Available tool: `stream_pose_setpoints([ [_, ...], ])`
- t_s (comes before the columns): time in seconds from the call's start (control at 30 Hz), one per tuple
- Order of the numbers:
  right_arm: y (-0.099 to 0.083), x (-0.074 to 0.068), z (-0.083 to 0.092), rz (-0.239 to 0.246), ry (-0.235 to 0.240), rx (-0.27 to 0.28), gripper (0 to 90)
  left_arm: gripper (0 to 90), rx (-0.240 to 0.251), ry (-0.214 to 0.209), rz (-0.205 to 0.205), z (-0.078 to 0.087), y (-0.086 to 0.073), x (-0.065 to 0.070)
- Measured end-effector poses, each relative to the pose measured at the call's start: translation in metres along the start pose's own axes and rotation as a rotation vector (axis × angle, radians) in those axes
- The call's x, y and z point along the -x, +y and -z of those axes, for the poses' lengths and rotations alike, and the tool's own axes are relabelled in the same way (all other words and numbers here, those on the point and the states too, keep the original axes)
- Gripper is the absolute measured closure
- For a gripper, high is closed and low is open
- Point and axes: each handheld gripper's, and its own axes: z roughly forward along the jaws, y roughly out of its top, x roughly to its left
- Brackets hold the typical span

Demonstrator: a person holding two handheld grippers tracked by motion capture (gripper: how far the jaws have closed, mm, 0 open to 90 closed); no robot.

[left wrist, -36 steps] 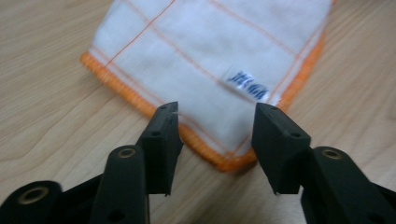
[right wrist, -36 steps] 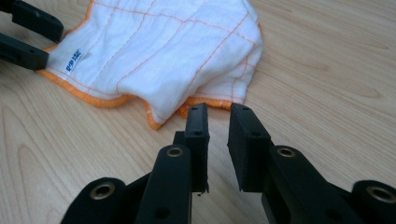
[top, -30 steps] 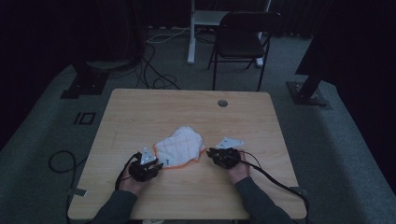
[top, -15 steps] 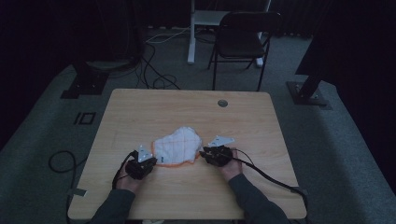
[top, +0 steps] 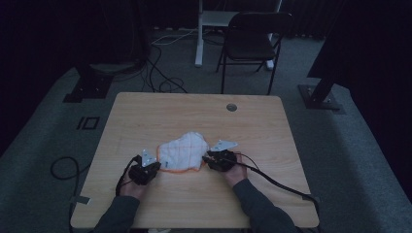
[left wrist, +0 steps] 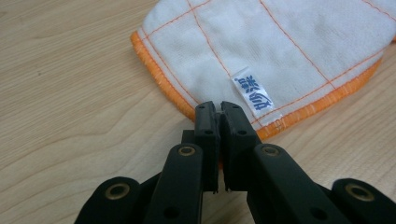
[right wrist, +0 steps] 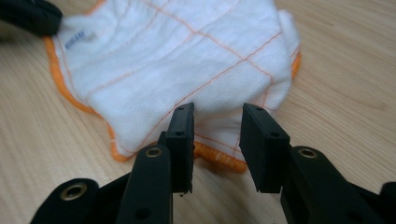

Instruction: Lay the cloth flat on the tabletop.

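Observation:
A white cloth (top: 182,151) with thin orange grid lines and an orange hem lies crumpled on the wooden table (top: 194,111). My left gripper (left wrist: 217,109) sits at its left corner; its jaws have just been closing and now pinch the hem beside a small white label (left wrist: 254,91). In the high view the left gripper (top: 154,162) touches the cloth's left edge. My right gripper (right wrist: 217,123) is at the cloth's (right wrist: 177,56) right edge. Its jaws have just been opening and stand apart, with the hem lying between them, unpressed. The right gripper (top: 208,158) rests low on the table.
The table has a round cable hole (top: 231,107) at the back right. A folding chair (top: 250,43) and a white post stand behind the table. Cables trail over the grey floor at the left. The left gripper (right wrist: 28,14) shows dark in the right gripper view's top left corner.
The right hand has slid a little leftward against the cloth's right edge. The left hand has stayed at the cloth's left corner.

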Motion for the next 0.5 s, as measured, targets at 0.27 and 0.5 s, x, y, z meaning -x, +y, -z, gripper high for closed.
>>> stream_pose_setpoints([
  [0.27,-0.002,0.000,-0.011,0.007,0.006,-0.048,80.6,87.1,0.001,0.014,0.009,0.001,0.000,-0.004],
  [0.5,0.001,0.004,0.005,0.016,-0.025,-0.031,88.5,87.4,0.011,0.031,0.037,0.005,0.000,-0.008],
])
